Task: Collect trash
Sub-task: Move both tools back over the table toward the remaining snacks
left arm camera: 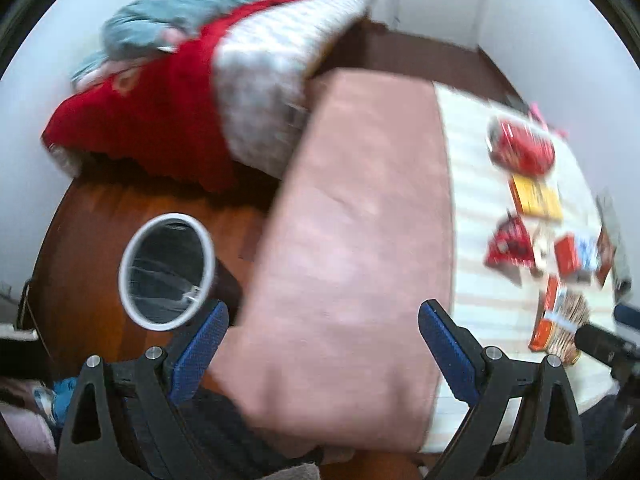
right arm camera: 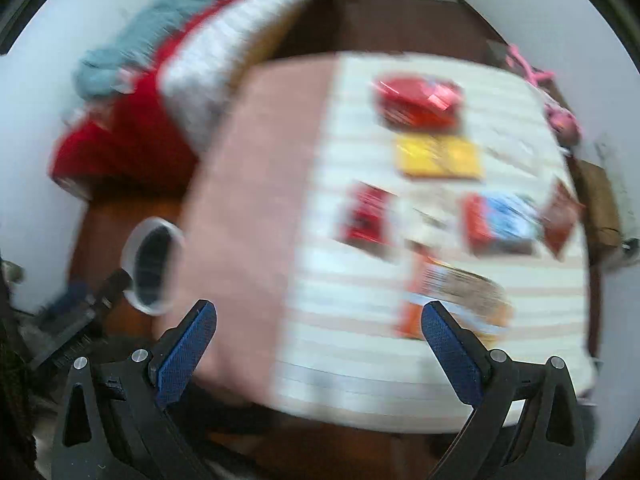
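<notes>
Several wrappers lie on a striped white sheet (left arm camera: 472, 208): a red bag (left arm camera: 522, 146), a yellow packet (left arm camera: 536, 196), a crumpled red wrapper (left arm camera: 510, 242), a red and blue pack (left arm camera: 576, 256) and an orange snack bag (left arm camera: 560, 320). They also show, blurred, in the right wrist view: the red bag (right arm camera: 418, 102), the yellow packet (right arm camera: 438, 158), the orange snack bag (right arm camera: 456, 300). A white-rimmed bin (left arm camera: 166, 270) with a clear liner stands on the wooden floor, also in the right wrist view (right arm camera: 154, 266). My left gripper (left arm camera: 322, 326) is open and empty. My right gripper (right arm camera: 318, 328) is open and empty.
A pink blanket (left arm camera: 352, 240) covers the bed's left part beside the bin. Red, grey and teal bedding (left arm camera: 180, 92) is piled at the back left. White walls (left arm camera: 560, 12) close the room. A pink toy (right arm camera: 560, 120) lies at the bed's far right.
</notes>
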